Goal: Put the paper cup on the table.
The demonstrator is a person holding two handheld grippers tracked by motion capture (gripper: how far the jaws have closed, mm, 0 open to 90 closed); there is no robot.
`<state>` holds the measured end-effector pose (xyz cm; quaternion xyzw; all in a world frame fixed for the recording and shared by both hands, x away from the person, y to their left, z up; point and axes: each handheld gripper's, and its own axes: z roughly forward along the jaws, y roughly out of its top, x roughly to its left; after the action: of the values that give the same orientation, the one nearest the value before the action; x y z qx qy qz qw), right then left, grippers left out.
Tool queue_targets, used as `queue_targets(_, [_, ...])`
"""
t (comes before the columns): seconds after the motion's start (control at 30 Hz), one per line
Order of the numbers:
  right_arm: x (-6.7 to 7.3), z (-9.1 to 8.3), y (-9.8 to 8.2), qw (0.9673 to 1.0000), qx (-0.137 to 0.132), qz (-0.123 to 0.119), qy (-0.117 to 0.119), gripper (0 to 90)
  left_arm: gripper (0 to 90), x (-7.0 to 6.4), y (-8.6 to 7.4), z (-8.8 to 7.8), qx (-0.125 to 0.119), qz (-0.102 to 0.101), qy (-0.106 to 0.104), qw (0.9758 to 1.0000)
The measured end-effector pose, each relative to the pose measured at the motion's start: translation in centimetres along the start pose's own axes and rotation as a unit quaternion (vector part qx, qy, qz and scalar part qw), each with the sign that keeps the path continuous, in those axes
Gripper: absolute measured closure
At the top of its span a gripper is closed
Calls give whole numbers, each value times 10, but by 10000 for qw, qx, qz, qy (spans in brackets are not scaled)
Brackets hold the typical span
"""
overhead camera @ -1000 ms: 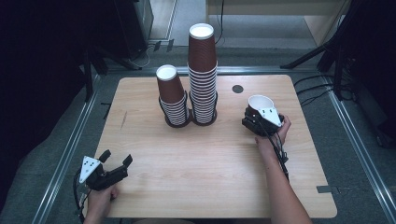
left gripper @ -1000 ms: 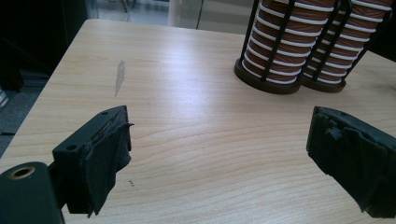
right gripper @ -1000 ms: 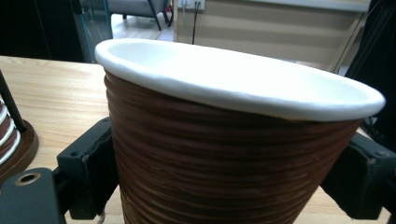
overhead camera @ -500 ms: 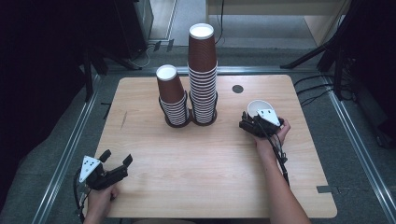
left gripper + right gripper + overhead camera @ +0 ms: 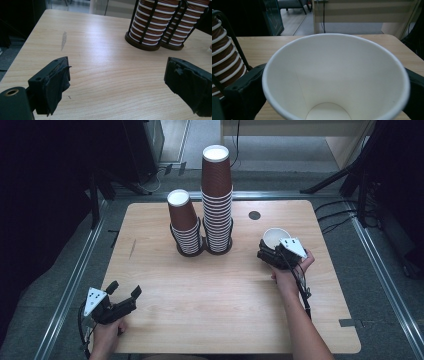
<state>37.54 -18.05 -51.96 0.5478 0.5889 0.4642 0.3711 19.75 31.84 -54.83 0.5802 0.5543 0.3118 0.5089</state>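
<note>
While my right hand-held gripper [image 5: 272, 254] sits over the right half of the bench [image 5: 230, 320], I see its two black jaws pressed against opposite sides of a single paper cup [image 5: 276, 238], so it is gripping that cup. From the high view the cup stands mouth up, its white inside showing, just right of the two cup stacks and apart from them. Through the right gripper view the cup's white rim [image 5: 335, 37] spreads wide, with the round bottom visible deep inside and a jaw hugging the wall on either side. My left hand-held gripper [image 5: 122, 297] rests near the front left corner of the bench, well apart from the cup; in the left gripper view its jaws stand spread with only bare wood between them, so it is open and holding nothing. Toward the back middle of the bench stand two stacks of brown paper cups with white rims, each upside down in a black wire holder: the shorter stack [image 5: 184, 222] on the left and the taller stack [image 5: 217, 195] just beside it on the right, their round bases touching or nearly so. A small dark round disc [image 5: 254, 215] lies on the wood behind the held cup.
</note>
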Motion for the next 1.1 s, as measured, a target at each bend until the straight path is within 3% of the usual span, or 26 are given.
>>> queue_targets(0.17, [-6, -7, 1, 9999, 49, 91, 84, 0, 67, 0, 0, 0, 0, -15, -1, 10000])
queue_targets(0.5, [-10, -28, -3, 9993, 117, -180, 292, 0, 67, 0, 0, 1, 18, -6, 6, 10000])
queue_targets(0.8, [-11, -45, -1, 9987, 75, -178, 477, 0, 67, 0, 0, 1, 33, 28, 40, 10000])
queue_targets(1.1, [-22, -67, -12, 9993, 35, -121, 342, 0, 67, 1, 1, 1, 11, -22, 3, 10000])
